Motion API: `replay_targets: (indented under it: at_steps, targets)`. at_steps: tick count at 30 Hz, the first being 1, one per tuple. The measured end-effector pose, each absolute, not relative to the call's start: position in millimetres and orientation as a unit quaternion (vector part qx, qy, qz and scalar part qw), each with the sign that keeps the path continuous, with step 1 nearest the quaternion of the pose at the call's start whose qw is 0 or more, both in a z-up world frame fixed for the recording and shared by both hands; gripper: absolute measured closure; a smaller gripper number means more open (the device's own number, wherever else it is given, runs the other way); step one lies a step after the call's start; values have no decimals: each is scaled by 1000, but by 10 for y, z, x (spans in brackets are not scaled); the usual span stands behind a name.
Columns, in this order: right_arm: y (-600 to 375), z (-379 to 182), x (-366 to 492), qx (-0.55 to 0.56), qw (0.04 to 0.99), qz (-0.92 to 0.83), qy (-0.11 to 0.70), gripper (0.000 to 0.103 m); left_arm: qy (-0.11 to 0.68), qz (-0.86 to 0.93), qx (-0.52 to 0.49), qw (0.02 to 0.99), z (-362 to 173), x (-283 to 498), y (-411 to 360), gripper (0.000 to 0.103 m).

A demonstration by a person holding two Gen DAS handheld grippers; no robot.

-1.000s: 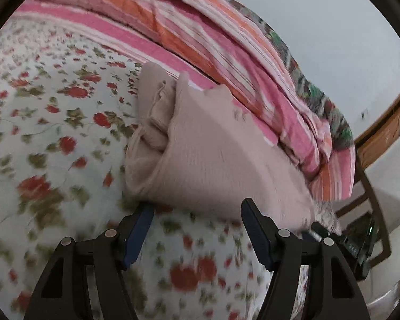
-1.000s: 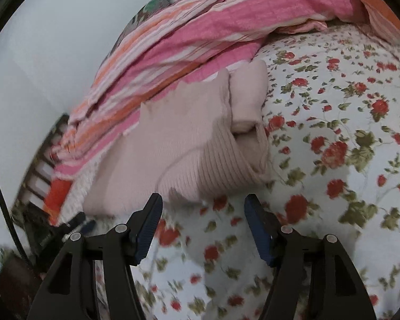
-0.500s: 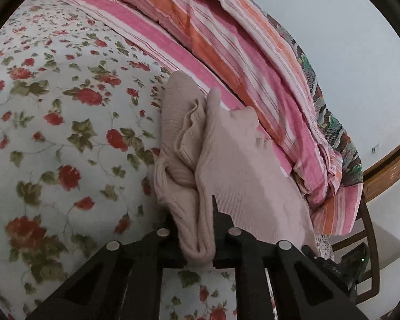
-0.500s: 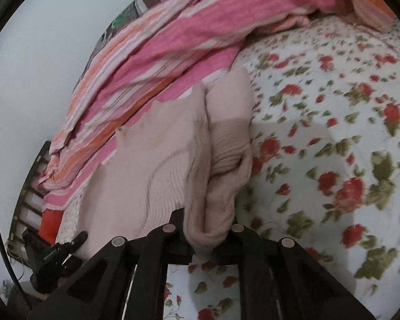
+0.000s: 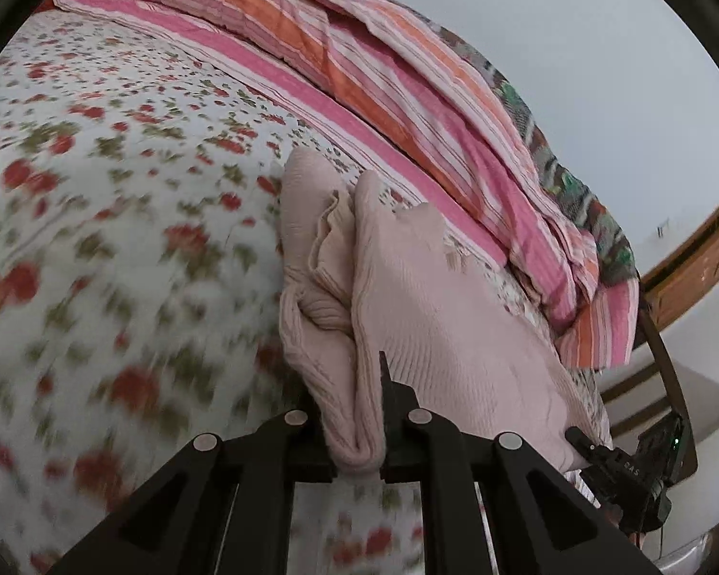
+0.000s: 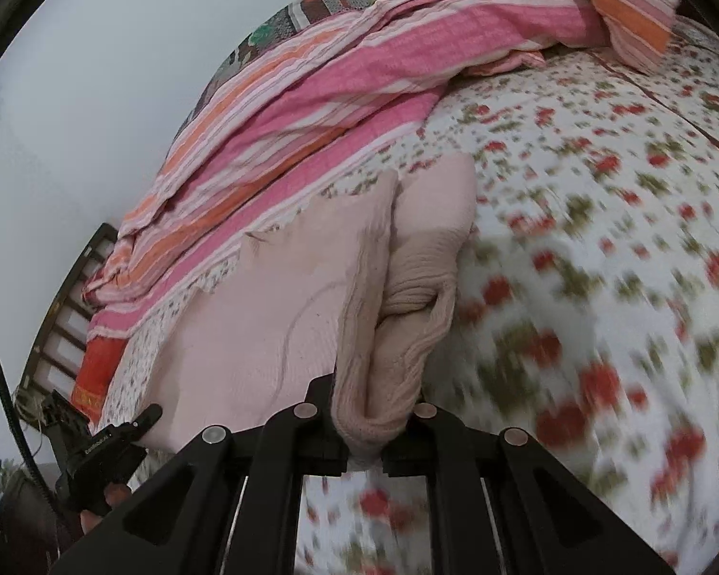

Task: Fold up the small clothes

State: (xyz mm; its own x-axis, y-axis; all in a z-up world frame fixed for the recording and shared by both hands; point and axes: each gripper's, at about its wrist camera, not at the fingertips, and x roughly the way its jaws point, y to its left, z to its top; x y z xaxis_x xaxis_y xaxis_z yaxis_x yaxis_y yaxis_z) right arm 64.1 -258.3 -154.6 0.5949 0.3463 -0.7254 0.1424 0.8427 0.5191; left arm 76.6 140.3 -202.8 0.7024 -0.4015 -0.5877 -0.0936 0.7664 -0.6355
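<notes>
Both my left gripper (image 5: 359,436) and right gripper (image 6: 365,431) clench the pink knit sweater's (image 5: 436,335) near hem, ready to carry it over toward the far edge for the fold.

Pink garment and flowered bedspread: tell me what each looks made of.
Pink garment: soft matte knit, probably cotton or acrylic; ribbed rows show along its bunched edge. Flowered bedspread: thin matte printed woven cloth, likely cotton; blur hides its weave.
</notes>
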Motion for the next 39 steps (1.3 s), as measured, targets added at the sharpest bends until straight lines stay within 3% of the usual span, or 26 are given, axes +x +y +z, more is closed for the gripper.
replay_targets:
  at_steps: [5,8,10,13,18,23,29,30,33,39]
  targets:
    - [-2531,-1534,328,255,853,54,452,93,385,-91,-324,859,-2050,521,1393,91]
    - [-2538,-1502,225,241,859,47,450,82,407,-81,-341,843,-2101,529,1447,78]
    - [-2563,-1403,164,224,872,40,433,67,410,-67,-342,843,-2092,519,1509,67]
    - [-2588,-1202,89,185,897,19,401,64,391,-49,-333,857,-2029,466,1615,50]
    - [-2498,-1041,197,152,913,23,379,64,375,-54,-327,866,-1925,491,1662,49]
    - [-2295,-1003,462,128,918,29,375,64,358,-61,-259,895,-1621,761,1442,49]
    - [-2104,-1197,805,93,916,31,389,73,356,-59,-226,905,-1573,1184,1235,51]
    - [-2102,-1268,836,88,913,25,397,79,362,-53,-222,904,-1623,1227,1220,51]
    - [-2161,-1560,932,58,903,-18,426,102,391,0,-198,899,-1838,1345,1249,64]
    - [-2144,-1561,941,43,903,-14,428,103,386,-16,-228,894,-1968,1280,1465,58]
